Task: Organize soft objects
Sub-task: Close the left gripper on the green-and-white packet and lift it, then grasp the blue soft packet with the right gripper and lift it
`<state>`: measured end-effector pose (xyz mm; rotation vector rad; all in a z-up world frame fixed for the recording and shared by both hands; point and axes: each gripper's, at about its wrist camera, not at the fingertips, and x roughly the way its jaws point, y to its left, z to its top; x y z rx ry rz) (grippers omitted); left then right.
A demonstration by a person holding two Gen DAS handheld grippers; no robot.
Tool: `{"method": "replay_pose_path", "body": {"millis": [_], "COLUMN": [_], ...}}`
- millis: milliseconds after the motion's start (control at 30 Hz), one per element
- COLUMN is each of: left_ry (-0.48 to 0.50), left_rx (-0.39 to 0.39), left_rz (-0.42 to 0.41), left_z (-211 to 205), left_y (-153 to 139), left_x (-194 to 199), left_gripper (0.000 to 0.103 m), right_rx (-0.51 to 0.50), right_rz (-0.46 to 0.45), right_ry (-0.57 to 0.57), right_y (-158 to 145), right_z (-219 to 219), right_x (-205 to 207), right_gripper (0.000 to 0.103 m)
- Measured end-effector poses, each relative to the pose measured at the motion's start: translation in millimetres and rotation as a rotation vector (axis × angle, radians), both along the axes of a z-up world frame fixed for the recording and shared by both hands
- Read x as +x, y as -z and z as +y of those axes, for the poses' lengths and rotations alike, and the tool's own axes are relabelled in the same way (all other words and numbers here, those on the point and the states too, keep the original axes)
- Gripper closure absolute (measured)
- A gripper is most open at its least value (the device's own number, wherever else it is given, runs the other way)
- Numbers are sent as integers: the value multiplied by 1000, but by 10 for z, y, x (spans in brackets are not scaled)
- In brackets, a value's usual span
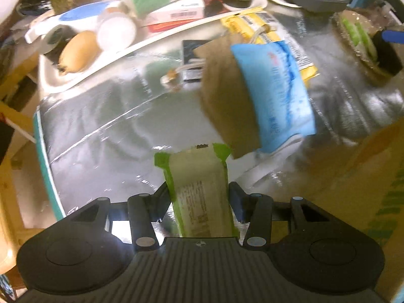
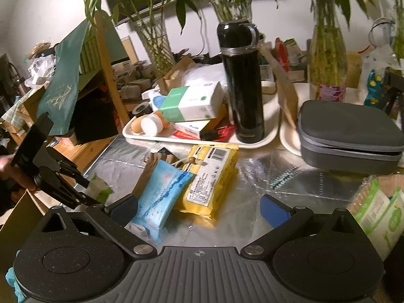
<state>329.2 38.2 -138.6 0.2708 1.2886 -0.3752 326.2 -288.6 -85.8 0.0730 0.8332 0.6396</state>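
My left gripper (image 1: 199, 197) is shut on a green-and-white packet (image 1: 199, 189) and holds it above the silver table cover (image 1: 106, 126). In the right wrist view the left gripper (image 2: 83, 184) shows at the left edge with the same packet (image 2: 99, 189). A blue wipes pack (image 1: 275, 96) leans on a brown paper bag (image 1: 224, 106), with a yellow pack (image 1: 262, 27) behind. My right gripper (image 2: 199, 209) is open and empty, just in front of the blue pack (image 2: 161, 197) and the yellow pack (image 2: 212, 176).
A white tray (image 2: 267, 126) at the back holds a black flask (image 2: 242, 80), a tissue box (image 2: 192, 101), an egg and a tube. A grey case (image 2: 348, 136) lies at the right. A basket with green packs (image 2: 378, 214) stands near right. A cardboard box (image 1: 373, 176) stands by the left gripper.
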Motion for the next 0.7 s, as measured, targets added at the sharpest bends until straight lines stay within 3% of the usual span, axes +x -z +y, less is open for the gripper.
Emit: {"method": "replay_pose_path", "body": {"millis": [200, 400, 700], "left_ry": [-83, -99, -118], "left_rx": [-16, -10, -21], "left_rz": [-9, -54, -192], "left_z": [91, 111, 126], "left_y": [133, 173, 232], "left_x": [-24, -138, -421], "left_gripper": [54, 54, 55], "right_rx": [4, 36, 92], "right_rz": [58, 138, 277], "right_ry": [-75, -130, -212], "right_y": [140, 326, 655], "right_z": [98, 165, 304], "right_x": [114, 261, 478], "right_gripper": [1, 9, 39]}}
